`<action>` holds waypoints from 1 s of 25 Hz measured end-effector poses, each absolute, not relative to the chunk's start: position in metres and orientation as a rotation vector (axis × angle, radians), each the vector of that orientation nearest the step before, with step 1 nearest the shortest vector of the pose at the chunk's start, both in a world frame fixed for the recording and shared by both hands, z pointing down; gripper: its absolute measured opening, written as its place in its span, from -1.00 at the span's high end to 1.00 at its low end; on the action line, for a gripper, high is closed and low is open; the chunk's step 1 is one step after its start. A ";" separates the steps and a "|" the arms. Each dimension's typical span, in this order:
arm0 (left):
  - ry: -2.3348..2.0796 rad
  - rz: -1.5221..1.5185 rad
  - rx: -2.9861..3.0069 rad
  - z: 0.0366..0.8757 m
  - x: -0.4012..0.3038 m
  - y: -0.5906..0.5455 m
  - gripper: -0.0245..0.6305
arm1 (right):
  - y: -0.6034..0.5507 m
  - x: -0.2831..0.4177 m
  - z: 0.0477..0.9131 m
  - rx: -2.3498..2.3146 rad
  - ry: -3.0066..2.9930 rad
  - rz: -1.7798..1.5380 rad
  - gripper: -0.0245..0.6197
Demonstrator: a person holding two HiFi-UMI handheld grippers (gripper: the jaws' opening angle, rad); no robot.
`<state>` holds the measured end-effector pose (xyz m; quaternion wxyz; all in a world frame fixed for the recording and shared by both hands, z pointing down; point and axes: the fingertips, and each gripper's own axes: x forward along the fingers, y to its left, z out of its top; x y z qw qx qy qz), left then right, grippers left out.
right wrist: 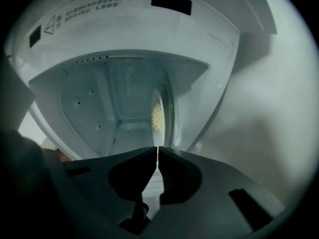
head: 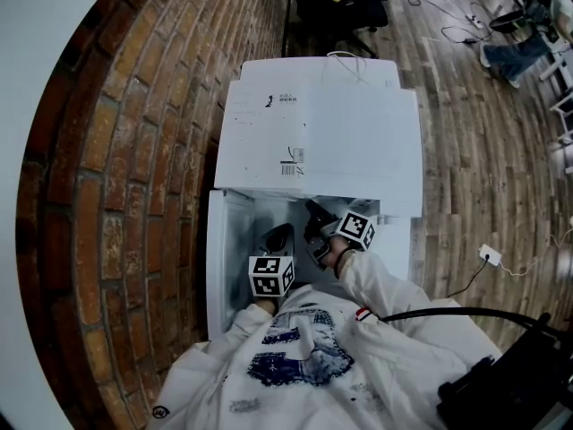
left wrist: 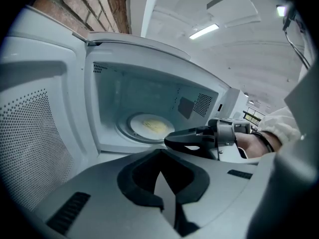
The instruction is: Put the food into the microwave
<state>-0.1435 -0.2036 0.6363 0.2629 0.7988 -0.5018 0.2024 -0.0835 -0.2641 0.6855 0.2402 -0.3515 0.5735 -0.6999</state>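
Observation:
The white microwave (head: 322,133) stands open, its door (head: 219,258) swung to the left. Inside, a pale plate (left wrist: 142,119) on the turntable carries yellow food (left wrist: 155,127); the right gripper view shows the same food (right wrist: 156,116) deep in the cavity. My left gripper (left wrist: 160,171) is shut on nothing, just outside the opening. My right gripper (right wrist: 158,153) is also shut and empty, in front of the cavity mouth. From the left gripper view, the right gripper (left wrist: 187,139) hovers at the opening, right of the plate. Neither gripper touches the food.
A red brick wall (head: 134,168) runs along the left of the microwave. Wooden floor (head: 483,150) lies to the right, with a cable and plug (head: 491,256). A black office chair (head: 340,3) stands behind the microwave. My white sleeves (head: 394,294) fill the foreground.

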 end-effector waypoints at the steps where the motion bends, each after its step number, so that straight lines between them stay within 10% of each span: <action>1: -1.359 0.545 2.162 0.636 -0.143 -0.203 0.90 | -0.262 -0.083 0.685 -0.963 1.577 -1.915 0.85; 25: -1.445 0.516 2.250 0.581 -0.131 -0.184 0.90 | -0.210 -0.025 0.602 -1.219 2.271 -1.534 0.88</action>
